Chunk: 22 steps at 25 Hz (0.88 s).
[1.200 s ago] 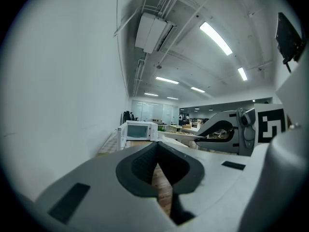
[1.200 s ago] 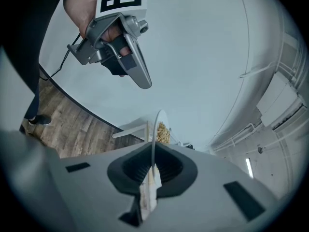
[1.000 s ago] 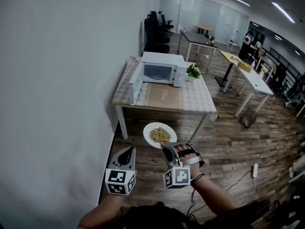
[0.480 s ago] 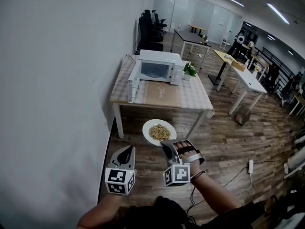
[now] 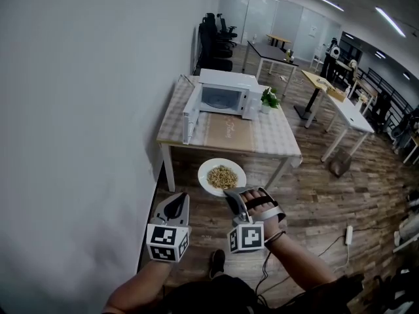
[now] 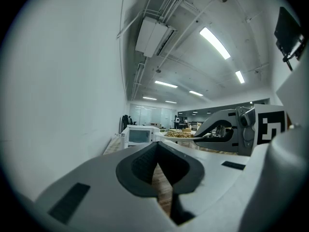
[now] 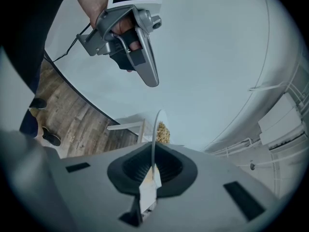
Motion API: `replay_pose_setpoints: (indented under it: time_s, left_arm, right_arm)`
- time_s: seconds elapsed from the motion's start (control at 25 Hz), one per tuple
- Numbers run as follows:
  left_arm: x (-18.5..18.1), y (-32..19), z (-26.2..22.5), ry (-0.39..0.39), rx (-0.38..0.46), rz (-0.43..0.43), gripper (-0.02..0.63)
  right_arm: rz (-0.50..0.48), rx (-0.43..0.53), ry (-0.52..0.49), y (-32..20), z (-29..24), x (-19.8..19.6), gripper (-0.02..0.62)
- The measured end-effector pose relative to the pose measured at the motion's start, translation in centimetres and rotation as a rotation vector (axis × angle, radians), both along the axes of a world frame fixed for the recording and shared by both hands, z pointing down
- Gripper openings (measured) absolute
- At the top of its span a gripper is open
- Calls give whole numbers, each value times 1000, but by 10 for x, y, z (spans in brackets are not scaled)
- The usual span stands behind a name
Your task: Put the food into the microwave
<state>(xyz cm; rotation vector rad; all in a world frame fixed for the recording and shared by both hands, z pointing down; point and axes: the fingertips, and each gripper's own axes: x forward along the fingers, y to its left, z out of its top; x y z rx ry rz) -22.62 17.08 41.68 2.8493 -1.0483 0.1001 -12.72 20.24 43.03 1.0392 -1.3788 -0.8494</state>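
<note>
White plate (image 5: 204, 180), heaped with brownish food (image 5: 222, 176), is shown in the head view. It is held level above the wooden floor (image 5: 314, 188) by the right gripper (image 5: 230, 195), whose jaws are clamped on its near rim. The left gripper (image 5: 175, 206) is held just beside it on the left, apart from the plate. Farther ahead, a white microwave (image 5: 226, 97) is seen on a worktop (image 5: 268, 139) covered with a checked cloth and set against a white wall (image 5: 85, 110). Its door (image 5: 190, 118) is swung open to the left, and a small potted plant (image 5: 267, 99) stands just to its right. The plate is well short of the worktop. A dark shoe (image 5: 217, 261) is visible on the floor below the grippers.

Left gripper view: the jaws are seen brought together with nothing gripped; only a thin sliver of floor shows through the hollow behind the tips. The right gripper appears at the right with the plate at its tip, and the microwave is seen small in the distance beyond.

Right gripper view: the scene is shown rolled onto its side. The plate rim is seen edge-on, pinched between the jaws, with the food just beyond it. The left gripper appears at the top, grasped in the left hand (image 7: 123, 30), in front of the white wall.
</note>
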Motion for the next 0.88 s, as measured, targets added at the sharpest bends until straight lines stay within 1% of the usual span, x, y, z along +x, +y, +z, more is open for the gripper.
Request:
replay_pose_setpoints:
  time_s: [0.16, 0.32, 0.48, 0.68, 0.88]
  left_arm:
    - [14, -20, -5, -22, 3, -13, 9]
    - [33, -50, -3, -35, -6, -23, 9]
    - [59, -80, -1, -50, -8, -16, 9]
    - [87, -111, -6, -31, -28, -19, 9]
    - [116, -142, -7, -59, -15, -30, 9]
  right_arm:
    - [-31, 9, 9, -15, -4, 9, 17]
    - [-51, 21, 27, -38, -3, 26, 17]
    - [-55, 14, 13, -61, 0, 48, 17]
    - [-66, -7, -13, -83, 5, 74, 17]
    - [-81, -11, -54, -111, 8, 105, 18]
